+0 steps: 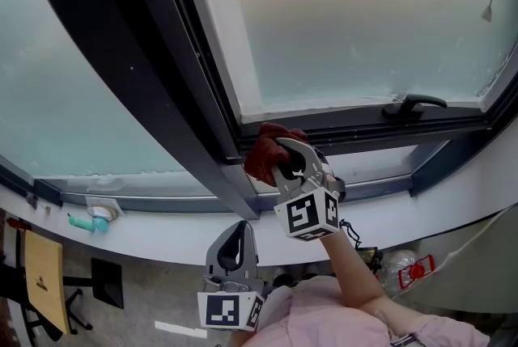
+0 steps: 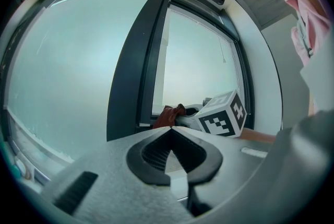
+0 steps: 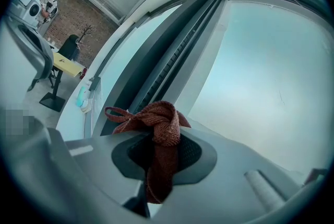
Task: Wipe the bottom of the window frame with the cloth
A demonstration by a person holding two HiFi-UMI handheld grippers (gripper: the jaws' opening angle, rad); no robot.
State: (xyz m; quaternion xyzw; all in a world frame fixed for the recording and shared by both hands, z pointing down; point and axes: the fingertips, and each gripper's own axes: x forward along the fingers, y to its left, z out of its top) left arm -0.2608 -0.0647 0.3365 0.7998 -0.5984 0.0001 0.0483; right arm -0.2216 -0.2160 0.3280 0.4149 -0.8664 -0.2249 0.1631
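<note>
A rust-red knitted cloth (image 1: pixel 265 151) is bunched at the dark bottom rail of the window frame (image 1: pixel 356 131), right beside the thick vertical mullion (image 1: pixel 174 86). My right gripper (image 1: pixel 285 159) is shut on the cloth (image 3: pixel 162 134), which hangs out between its jaws with a loop to the left. My left gripper (image 1: pixel 233 244) hangs lower, below the white sill (image 1: pixel 162 236), away from the window; its jaws meet at the tips with nothing between them. From the left gripper view, the cloth (image 2: pixel 168 115) and the right gripper's marker cube (image 2: pixel 223 115) show ahead.
A black window handle (image 1: pixel 414 103) sits on the bottom rail to the right. A teal object (image 1: pixel 89 221) lies on the sill at left. Below are a yellow table (image 1: pixel 42 277), a chair and a plastic bottle with red label (image 1: pixel 409 266) on the floor.
</note>
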